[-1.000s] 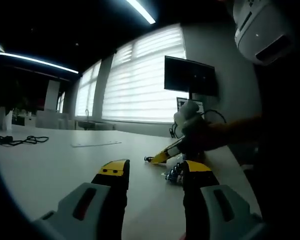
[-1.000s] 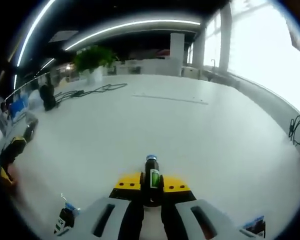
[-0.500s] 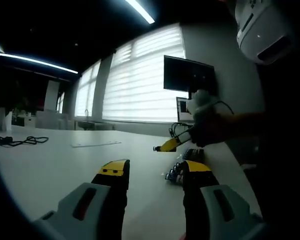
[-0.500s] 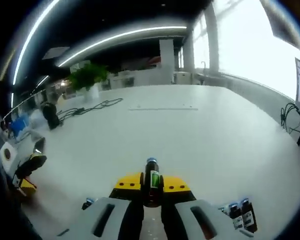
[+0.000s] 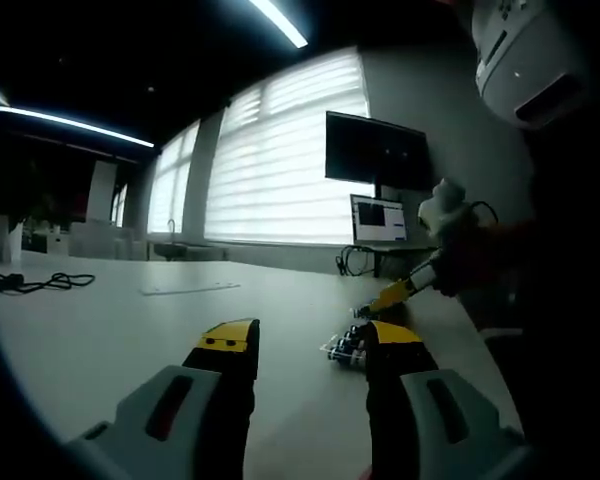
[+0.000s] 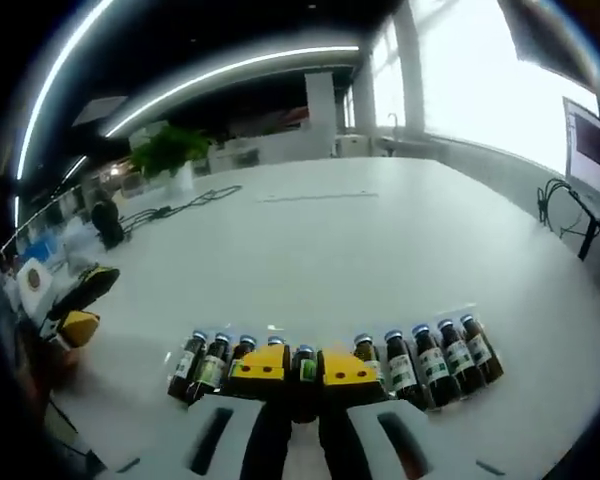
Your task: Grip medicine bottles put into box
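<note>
Table [image 6: 380,250]: white, broad, seen in both views.
Cable [image 5: 30,282]: black, coiled loosely on the table.
Monitor [image 5: 377,152]: dark, mounted before the blinds.
Laptop screen [image 5: 378,219]: lit, below the monitor.
Plant [image 6: 165,150]: green, placed at the table's far edge.

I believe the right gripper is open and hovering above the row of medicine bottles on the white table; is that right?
Not quite: the right gripper is shut on a medicine bottle, as the right gripper view shows. It does sit at the row of medicine bottles on the white table.
</note>
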Demonstrator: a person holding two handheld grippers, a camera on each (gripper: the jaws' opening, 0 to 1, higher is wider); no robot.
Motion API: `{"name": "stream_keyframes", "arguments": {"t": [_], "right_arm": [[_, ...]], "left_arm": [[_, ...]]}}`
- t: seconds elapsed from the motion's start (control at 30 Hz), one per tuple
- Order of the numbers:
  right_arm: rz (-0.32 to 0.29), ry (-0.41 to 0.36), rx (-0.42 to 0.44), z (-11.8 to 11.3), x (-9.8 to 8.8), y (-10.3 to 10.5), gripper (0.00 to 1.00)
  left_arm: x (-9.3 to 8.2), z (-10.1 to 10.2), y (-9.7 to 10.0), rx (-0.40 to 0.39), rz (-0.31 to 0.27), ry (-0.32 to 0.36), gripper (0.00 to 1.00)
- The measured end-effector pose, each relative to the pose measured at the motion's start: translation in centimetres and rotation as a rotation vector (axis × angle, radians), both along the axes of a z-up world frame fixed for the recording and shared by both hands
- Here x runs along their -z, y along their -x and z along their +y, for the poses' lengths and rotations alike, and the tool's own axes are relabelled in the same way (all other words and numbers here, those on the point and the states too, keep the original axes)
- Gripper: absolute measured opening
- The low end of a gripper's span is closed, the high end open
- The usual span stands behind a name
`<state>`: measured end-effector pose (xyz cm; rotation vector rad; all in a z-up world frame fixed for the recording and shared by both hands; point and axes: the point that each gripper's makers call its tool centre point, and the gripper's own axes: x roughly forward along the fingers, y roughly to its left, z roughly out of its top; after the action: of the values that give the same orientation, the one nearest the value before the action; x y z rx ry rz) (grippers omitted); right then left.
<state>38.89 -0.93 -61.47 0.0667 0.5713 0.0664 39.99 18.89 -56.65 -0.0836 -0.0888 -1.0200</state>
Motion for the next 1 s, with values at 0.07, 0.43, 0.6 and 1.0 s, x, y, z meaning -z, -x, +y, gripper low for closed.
{"name": "stream_keyframes", "arguments": {"t": [0.07, 0.43, 0.6, 1.0], "right_arm": [[-0.018, 0.006, 0.017, -0.2, -0.3, -0.2, 0.0], [-0.048, 0.001, -0.001, -0.2, -1.0, -0.6, 0.0], [-0.058, 0.011, -0.012, -0.3, -1.4, -0.5, 0.0], [-0.068, 0.1, -0.084, -0.1, -1.2, 1.6, 0.12]], "left_arm": [[0.0, 0.0, 0.0, 0.002, 0.0, -0.002, 0.35], [0.1, -0.1, 0.0, 0.0, 0.002, -0.005, 0.35], [0.1, 0.0, -0.1, -0.003, 0.002, -0.008, 0.35], [0.2, 0.0, -0.1, -0.001, 0.005, -0.007, 0.35]]}}
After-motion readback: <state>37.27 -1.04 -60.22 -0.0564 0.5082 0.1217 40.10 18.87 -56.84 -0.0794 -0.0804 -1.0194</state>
